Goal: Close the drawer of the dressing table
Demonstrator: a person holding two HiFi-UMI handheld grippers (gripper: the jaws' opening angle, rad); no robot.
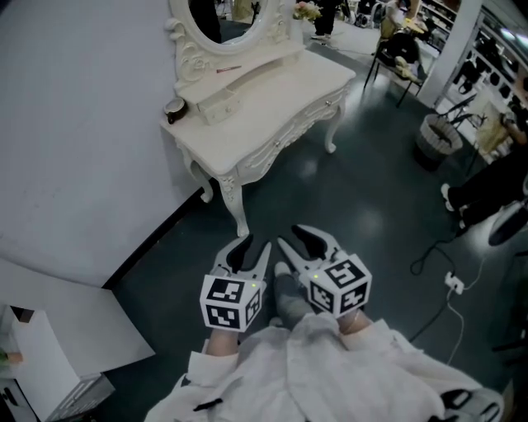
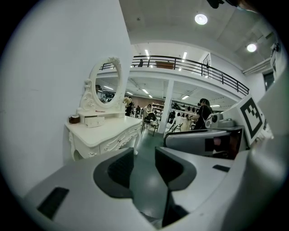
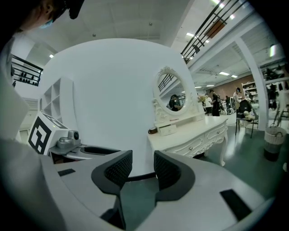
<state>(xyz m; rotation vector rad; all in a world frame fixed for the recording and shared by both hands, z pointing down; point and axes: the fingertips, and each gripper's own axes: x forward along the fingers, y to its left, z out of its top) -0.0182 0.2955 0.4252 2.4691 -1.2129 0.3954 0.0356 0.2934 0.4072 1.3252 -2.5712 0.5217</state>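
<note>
1. Left gripper (image 2: 144,151): stands partly open, pads a moderate gap apart; grips nothing, shows only dark floor between them.
2. Right gripper (image 3: 143,158): likewise partly open and empty; frames floor and the foot of the white wall (image 3: 108,103).
3. From the head view: left gripper (image 1: 254,246) sits just beside right gripper (image 1: 293,239), low over the dark green floor (image 1: 355,206); both point toward the table, well apart from it.
4. Dressing table (image 1: 280,91): stands ahead against the wall, white with carved legs; carries an oval mirror (image 1: 223,21) at the back.
5. Drawer (image 1: 219,107): juts out a little from the low shelf unit under the mirror, on the tabletop; touched by neither gripper. Shows also at (image 2: 94,121) and (image 3: 168,130).
6. Small dark jar (image 1: 174,107): sits at the table's wall-side corner, just beside the drawer unit.
7. Farther off: a chair (image 1: 396,53) beyond the table, a round basket (image 1: 437,136) to the right, a cable (image 1: 450,284) loose on the floor.
</note>
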